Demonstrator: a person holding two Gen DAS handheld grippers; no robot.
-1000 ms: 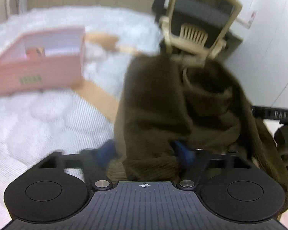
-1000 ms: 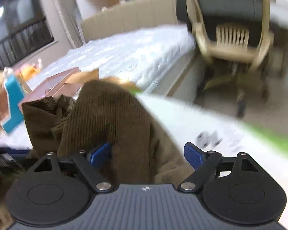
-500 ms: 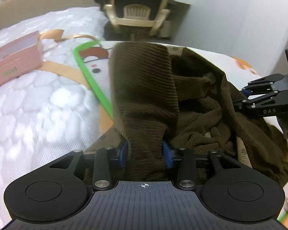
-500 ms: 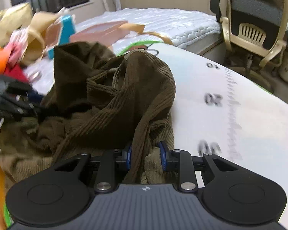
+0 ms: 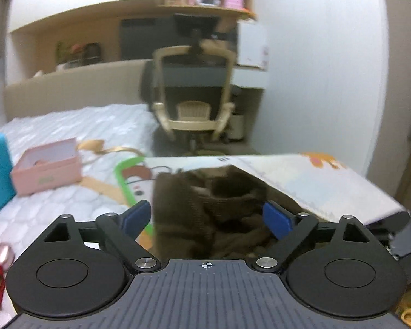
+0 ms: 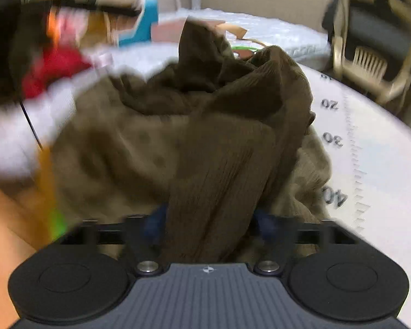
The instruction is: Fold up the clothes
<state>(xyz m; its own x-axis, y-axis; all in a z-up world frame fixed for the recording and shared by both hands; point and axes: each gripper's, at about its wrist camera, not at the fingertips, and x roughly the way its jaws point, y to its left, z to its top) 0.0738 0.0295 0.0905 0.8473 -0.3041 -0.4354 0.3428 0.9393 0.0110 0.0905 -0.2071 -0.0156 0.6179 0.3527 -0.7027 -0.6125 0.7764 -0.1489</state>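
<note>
Your right claw (image 6: 208,222) is clamped on a band of the brown corduroy garment (image 6: 205,126), which runs straight ahead into a crumpled heap on the numbered white mat (image 6: 370,148). Your left claw (image 5: 207,219) stands apart with the heap just beyond its tips. Behind are the bed (image 5: 76,120) and a chair (image 5: 194,109).

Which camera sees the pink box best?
The left wrist view. There the pink box sits whole on the white bed, open top showing, left of the brown garment. The right wrist view shows only a blurred pink sliver beside the raised garment.
</note>
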